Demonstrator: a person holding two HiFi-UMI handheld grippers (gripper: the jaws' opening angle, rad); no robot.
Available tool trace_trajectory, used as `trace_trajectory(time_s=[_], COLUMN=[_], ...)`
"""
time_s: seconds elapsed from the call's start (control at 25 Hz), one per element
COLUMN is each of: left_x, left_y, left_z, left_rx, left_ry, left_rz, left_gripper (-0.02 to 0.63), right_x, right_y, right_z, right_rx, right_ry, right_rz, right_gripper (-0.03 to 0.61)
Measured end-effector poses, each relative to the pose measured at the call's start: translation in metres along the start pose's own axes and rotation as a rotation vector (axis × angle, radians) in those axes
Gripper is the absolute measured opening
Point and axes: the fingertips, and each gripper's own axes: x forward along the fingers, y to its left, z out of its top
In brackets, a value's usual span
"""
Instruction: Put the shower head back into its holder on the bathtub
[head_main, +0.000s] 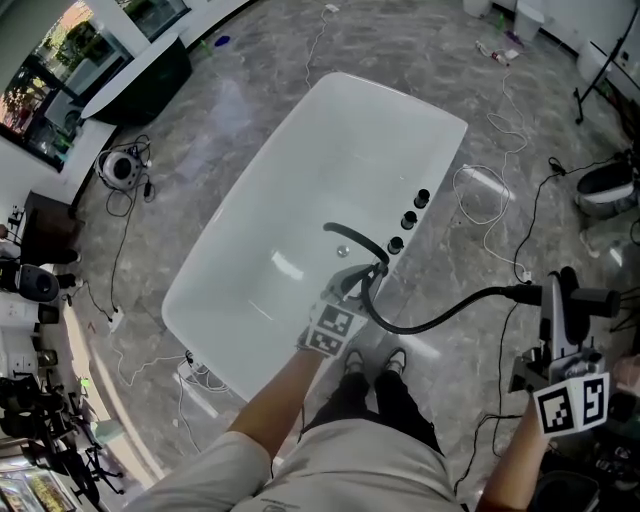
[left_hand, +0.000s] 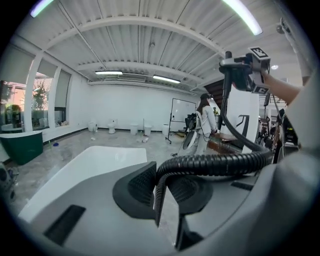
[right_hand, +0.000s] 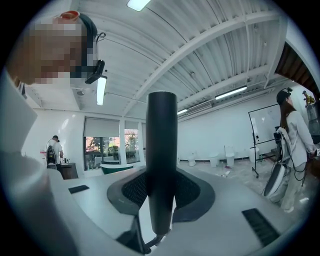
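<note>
A white bathtub (head_main: 300, 200) fills the middle of the head view. Its right rim carries a black curved spout (head_main: 352, 238) and three black knobs (head_main: 408, 219). My left gripper (head_main: 362, 275) is at that rim by the spout, shut on the black ribbed hose (head_main: 440, 315). In the left gripper view the hose (left_hand: 210, 164) bends down between the pads. The hose runs right to the black shower head (head_main: 590, 297), which my right gripper (head_main: 558, 298) holds off to the tub's right. In the right gripper view its handle (right_hand: 161, 150) stands upright between the jaws.
White and black cables (head_main: 490, 190) lie on the grey floor to the right of the tub. A dark green tub (head_main: 150, 80) stands at the far left. My feet (head_main: 375, 365) are at the near rim. A person (left_hand: 205, 120) stands in the background.
</note>
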Motion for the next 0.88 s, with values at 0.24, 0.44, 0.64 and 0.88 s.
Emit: trace_trajectory(time_s=[0.24, 0.44, 0.64, 0.88], left_x=[0.017, 0.036, 0.048, 0.059], left_y=[0.001, 0.0, -0.001, 0.003], left_z=[-0.046, -0.097, -0.144, -0.193], left_rx=[-0.026, -0.037, -0.055, -0.068], left_ry=[0.078, 0.167, 0.246, 0.329], left_rz=[0.014, 0.004, -0.007, -0.02], left_gripper=[0.054, 0.054, 0.054, 0.054], right_x=[-0.002, -0.006, -0.004, 0.012], right_y=[0.008, 0.017, 0.032, 0.061], right_z=[0.005, -0.008, -0.003, -0.022], right_rx=[0.001, 0.047, 0.095, 0.201], right_ry=[0.008, 0.036, 0.025, 0.001], right_rz=[0.03, 0.071, 0.135, 0.251], right_gripper=[0.121, 0.121, 0.121, 0.121])
